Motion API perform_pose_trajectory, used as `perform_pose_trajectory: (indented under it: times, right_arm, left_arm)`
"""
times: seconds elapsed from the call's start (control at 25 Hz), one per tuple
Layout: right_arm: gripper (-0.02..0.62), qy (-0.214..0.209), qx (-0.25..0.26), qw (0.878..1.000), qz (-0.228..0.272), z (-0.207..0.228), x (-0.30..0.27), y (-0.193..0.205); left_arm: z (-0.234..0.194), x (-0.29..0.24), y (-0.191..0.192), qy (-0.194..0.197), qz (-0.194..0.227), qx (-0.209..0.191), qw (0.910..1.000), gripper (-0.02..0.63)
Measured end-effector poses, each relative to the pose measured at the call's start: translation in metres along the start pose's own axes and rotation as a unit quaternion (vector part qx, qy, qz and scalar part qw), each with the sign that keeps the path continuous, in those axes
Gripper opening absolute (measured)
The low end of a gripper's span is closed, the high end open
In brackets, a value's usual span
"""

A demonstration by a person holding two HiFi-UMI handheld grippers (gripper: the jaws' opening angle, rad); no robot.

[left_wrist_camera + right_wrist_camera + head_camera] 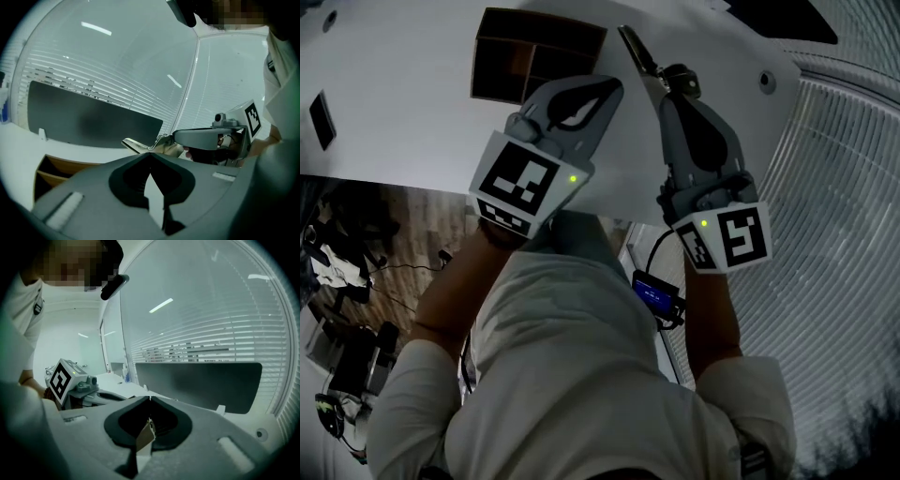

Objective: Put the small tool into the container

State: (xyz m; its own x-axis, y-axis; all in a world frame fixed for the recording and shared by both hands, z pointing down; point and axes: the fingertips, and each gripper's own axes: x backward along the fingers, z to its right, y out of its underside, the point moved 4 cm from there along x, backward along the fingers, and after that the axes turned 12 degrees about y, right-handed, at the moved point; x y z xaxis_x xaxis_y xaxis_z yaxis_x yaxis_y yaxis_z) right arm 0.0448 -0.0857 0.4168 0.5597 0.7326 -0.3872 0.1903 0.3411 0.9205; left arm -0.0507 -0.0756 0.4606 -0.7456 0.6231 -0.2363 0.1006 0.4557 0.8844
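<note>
While the white table (403,122) is carrying the wooden container (539,58) at its far side, the left gripper (609,92) is hovering near it, jaws together on nothing. The right gripper (675,77) is clamping the small tool (637,49) just right of the container. Risk: the hold looks end-on, so the tool could pivot or slip and miss a compartment.

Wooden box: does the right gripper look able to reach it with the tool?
Probably yes. The right gripper, shut on the tool, sits just beside the open-topped wooden box; only the left gripper crowds its near corner.
</note>
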Motion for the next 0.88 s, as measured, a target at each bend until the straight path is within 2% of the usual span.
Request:
perform_pose_trajectory:
  times: [0.52,0.88]
  right_arm:
    - [0.011,-0.091,0.061,0.994,0.014,-0.078,-0.012,-0.028]
    - [0.011,-0.12,0.099,0.988,0.011,-0.093,-0.024,-0.038]
  left_arm:
    - [-0.011,0.076,-0.006,-0.077,0.032,0.019,0.9964,0.003]
    - [-0.022,0.087,-0.002,-0.088,0.039,0.032,0.9948,0.003]
